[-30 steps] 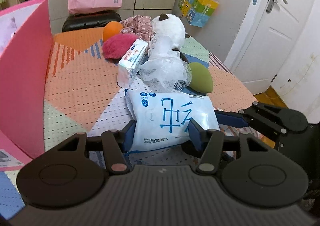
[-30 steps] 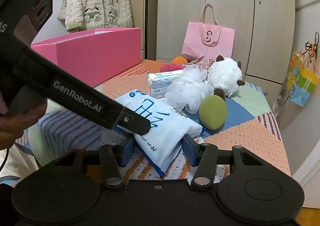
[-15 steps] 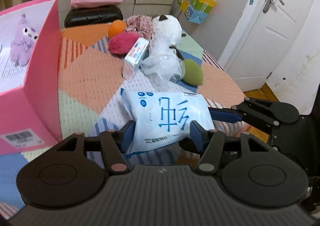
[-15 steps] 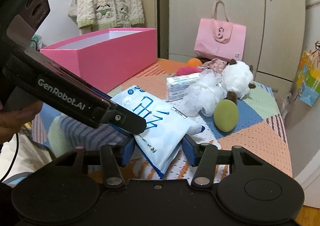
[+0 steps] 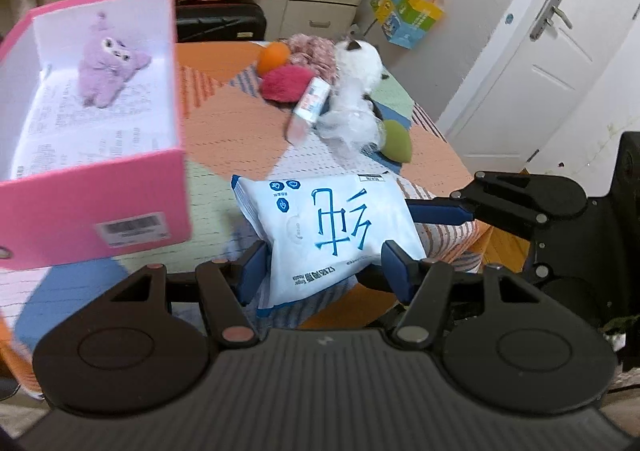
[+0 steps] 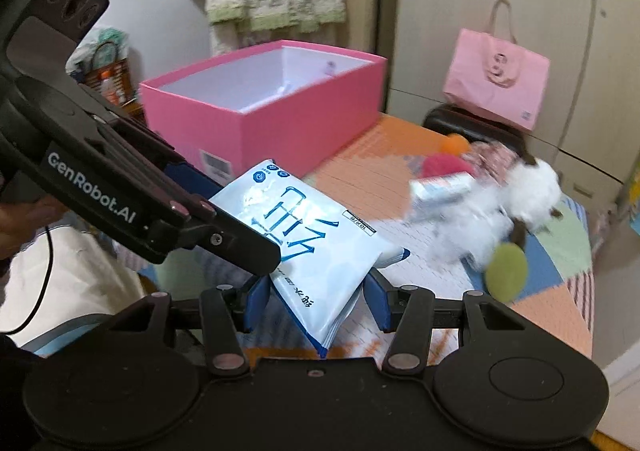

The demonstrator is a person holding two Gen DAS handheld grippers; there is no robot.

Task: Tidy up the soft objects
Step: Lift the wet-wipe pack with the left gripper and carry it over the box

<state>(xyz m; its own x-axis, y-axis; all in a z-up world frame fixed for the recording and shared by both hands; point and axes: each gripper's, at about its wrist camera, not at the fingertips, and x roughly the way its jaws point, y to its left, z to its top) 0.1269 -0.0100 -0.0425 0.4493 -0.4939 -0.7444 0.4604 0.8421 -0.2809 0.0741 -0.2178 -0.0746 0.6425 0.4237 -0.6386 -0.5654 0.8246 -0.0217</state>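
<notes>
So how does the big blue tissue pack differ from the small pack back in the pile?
The big blue tissue pack is held up between both tongs, left and right; the small pack lies untouched among the toys. The big one is pale blue with large characters, the small one white and slimmer. Both are soft wrapped packs.

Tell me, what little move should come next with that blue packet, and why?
Probably carry the packet leftward over the pink box and lower it in. Both the left hand-held gripper and the right hand-held gripper grip it, the box is open, and a purple plush already lies inside.
</notes>
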